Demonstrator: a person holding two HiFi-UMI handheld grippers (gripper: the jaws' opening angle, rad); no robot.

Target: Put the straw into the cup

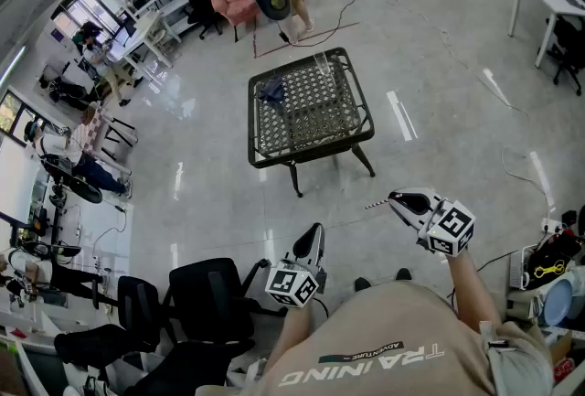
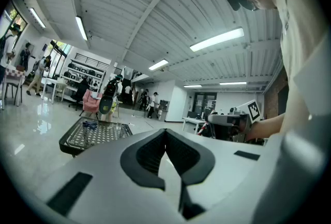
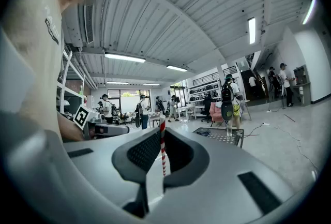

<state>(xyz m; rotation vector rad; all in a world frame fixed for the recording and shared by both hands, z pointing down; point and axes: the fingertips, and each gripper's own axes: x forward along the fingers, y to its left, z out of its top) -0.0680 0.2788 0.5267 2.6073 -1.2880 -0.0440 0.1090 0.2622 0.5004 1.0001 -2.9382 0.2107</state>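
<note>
**Straw gripped, cup on the far desk**

Right gripper (image 3: 162, 132) jaws pinch the striped straw (image 3: 163, 151), its end poking past the tips, likely for aiming. Left gripper (image 2: 165, 132) jaws sit together, empty. The clear cup (image 3: 229, 129) waits on the mesh desk (image 1: 302, 152), well apart.

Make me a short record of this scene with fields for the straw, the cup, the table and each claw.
Straw: red-and-white striped, held crosswise between the right claw's jaws
Right claw: shut on the straw, well short of the table
Left claw: shut, nothing in it
Cup: clear, standing on the table
Table: black, mesh top, on the floor ahead of the person
Task state: straw not yet in cup
</note>
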